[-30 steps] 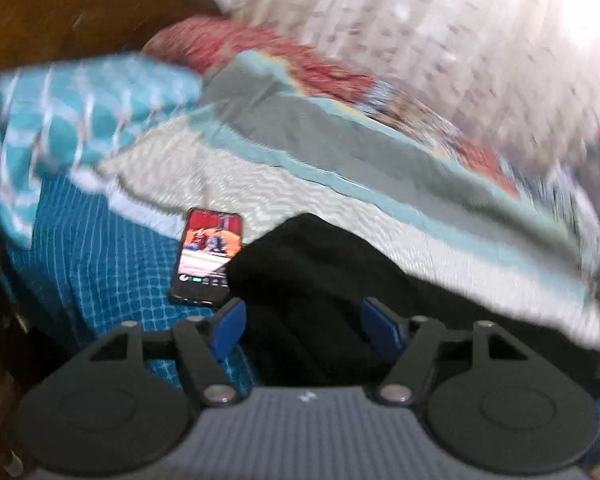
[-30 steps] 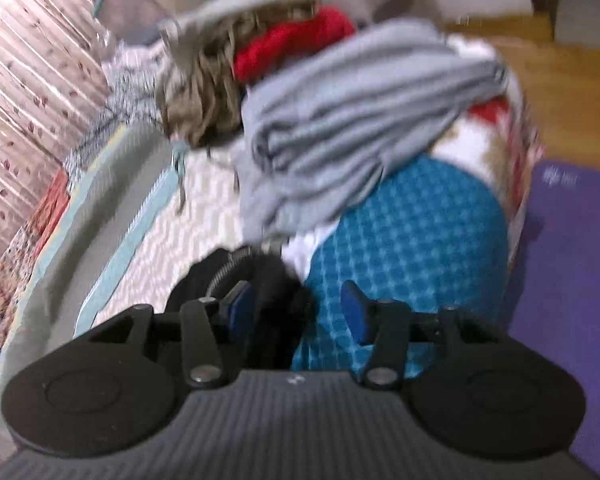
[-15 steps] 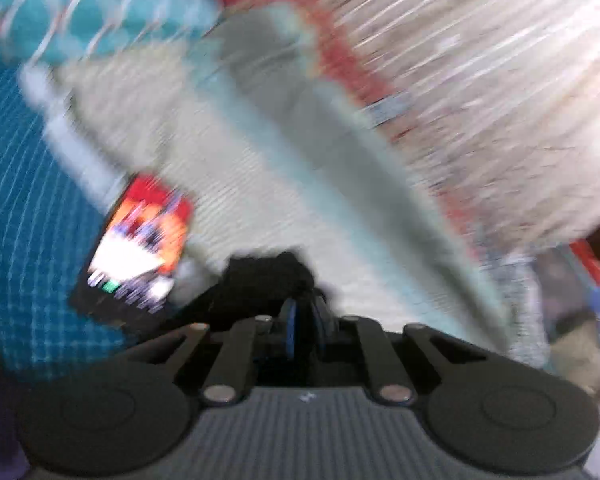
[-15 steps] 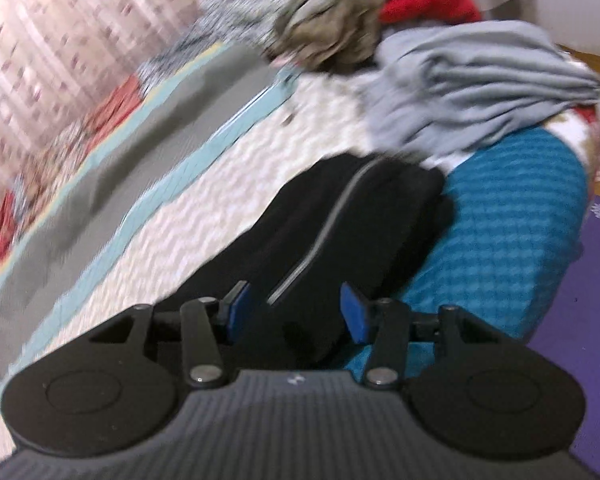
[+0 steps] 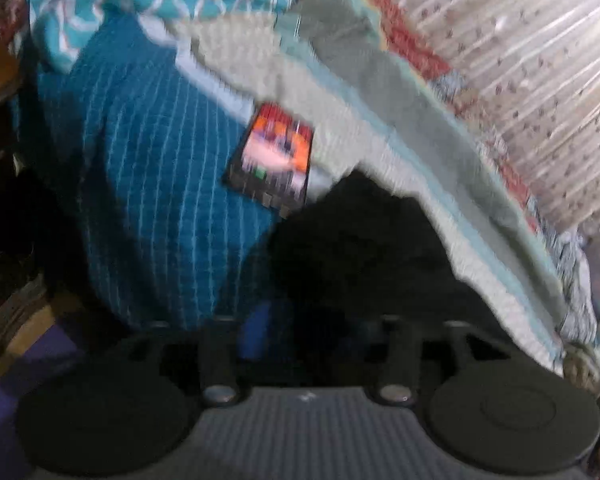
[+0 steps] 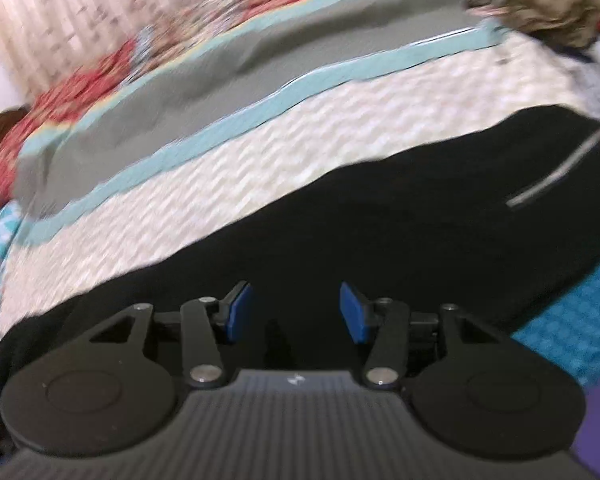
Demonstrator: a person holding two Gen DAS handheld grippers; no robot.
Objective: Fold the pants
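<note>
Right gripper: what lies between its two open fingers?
In the right wrist view, only the black pants show between the fingers of the right gripper; the pants lie on the bed cover.

Black gripper [image 6: 296, 312], blue pads [image 6: 352, 312]

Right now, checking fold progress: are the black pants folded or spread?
Spread: the black pants lie full length along the bed.
</note>
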